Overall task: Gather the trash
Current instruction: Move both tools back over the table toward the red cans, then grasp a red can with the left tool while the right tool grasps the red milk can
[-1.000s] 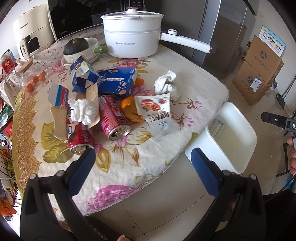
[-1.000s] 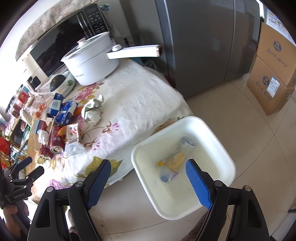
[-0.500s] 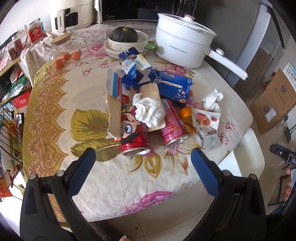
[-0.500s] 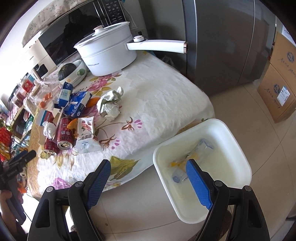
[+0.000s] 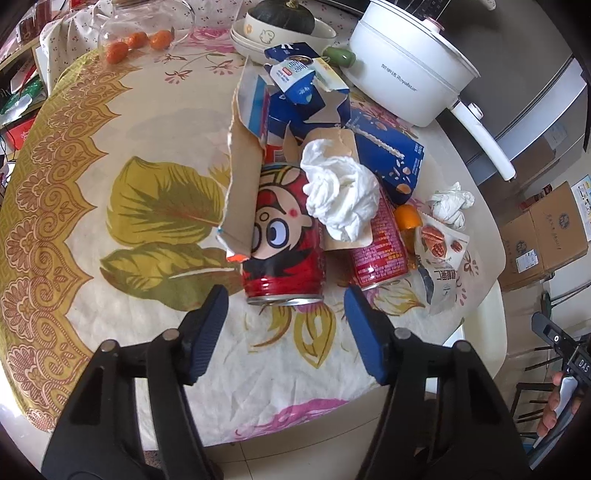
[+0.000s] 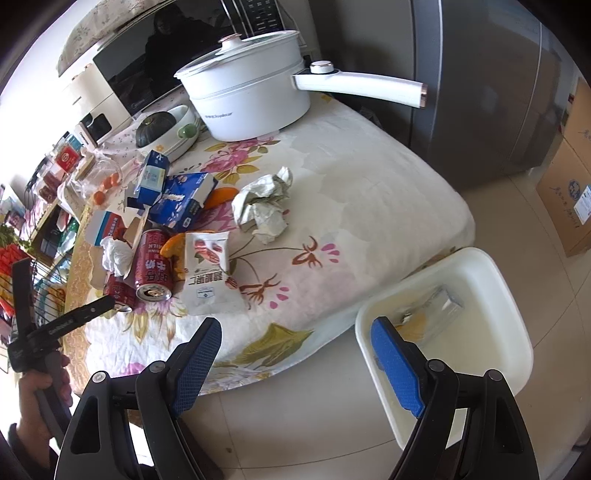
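A red cartoon can point(image 5: 284, 236) lies on its side on the floral table point(image 5: 147, 314), under a white tissue point(image 5: 340, 192) and torn cardboard point(image 5: 243, 184). My left gripper point(image 5: 286, 301) hangs just before the can's near end. Its jaws are closing, one on each side, and the pads are not touching the can. A second red can point(image 5: 376, 251), a snack packet point(image 5: 439, 258), crumpled paper point(image 5: 452, 203) and blue cartons point(image 5: 388, 158) lie to the right. My right gripper point(image 6: 295, 332) is open and holds nothing, above the table edge beside the white bin point(image 6: 461, 332).
A white pot point(image 5: 410, 70) with a long handle, a bowl holding a squash point(image 5: 280, 22) and a jar of small oranges point(image 5: 136, 37) stand at the back. A wrapper point(image 6: 436, 306) lies in the bin. A fridge point(image 6: 480, 92) and cardboard boxes point(image 6: 569, 192) stand on the right.
My left gripper has swung left and come down close to the cartoon can, and its jaws have narrowed. The right gripper has shifted from over the bin toward the table edge, still open.
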{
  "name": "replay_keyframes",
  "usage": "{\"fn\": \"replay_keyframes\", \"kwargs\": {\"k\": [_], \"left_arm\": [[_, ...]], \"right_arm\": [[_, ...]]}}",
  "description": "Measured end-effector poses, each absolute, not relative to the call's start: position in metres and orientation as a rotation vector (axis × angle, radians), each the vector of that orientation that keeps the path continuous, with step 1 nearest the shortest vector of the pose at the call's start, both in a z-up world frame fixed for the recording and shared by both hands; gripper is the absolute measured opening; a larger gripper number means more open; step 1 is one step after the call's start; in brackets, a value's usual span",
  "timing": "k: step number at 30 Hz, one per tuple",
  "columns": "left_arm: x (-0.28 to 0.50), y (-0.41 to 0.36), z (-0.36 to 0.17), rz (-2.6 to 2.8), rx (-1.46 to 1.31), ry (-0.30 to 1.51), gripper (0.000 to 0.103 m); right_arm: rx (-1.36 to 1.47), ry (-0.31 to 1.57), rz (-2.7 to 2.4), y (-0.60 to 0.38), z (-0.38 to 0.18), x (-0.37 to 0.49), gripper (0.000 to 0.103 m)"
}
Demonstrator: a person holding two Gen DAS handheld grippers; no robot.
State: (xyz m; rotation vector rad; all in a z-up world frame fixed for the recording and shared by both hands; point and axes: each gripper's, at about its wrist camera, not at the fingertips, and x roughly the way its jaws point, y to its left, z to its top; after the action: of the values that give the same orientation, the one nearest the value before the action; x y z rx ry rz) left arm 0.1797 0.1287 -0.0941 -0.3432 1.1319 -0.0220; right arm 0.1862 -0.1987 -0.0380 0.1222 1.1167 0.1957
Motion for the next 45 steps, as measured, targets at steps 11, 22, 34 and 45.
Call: {"fn": "replay_keyframes", "kwargs": {"k": [11,22,34,45], "left_arm": [[0.193,0.128,-0.108,-0.022,-0.352,1.130,0.054],[0.154,0.151,-0.065,-0.083,-0.316,1.029,0.054],[0.124,0.201,-0.033,-0.031,-0.389,0.886,0.054],[0.119,0.219,-0.030,-0.002,-0.396,0.854,0.054]], "right_arm": [[0.128,1.123,0.224,-0.170,-0.047,0.192,0.085],[0.076,1.092,0.308,-0.121,-0.052,0.194,0.085],[0.016,1.129,0.433,-0.037,-0.093,0.207,0.076],[0.034,1.119,0.424,-0.015,-0.119,0.228,0.071]]}}
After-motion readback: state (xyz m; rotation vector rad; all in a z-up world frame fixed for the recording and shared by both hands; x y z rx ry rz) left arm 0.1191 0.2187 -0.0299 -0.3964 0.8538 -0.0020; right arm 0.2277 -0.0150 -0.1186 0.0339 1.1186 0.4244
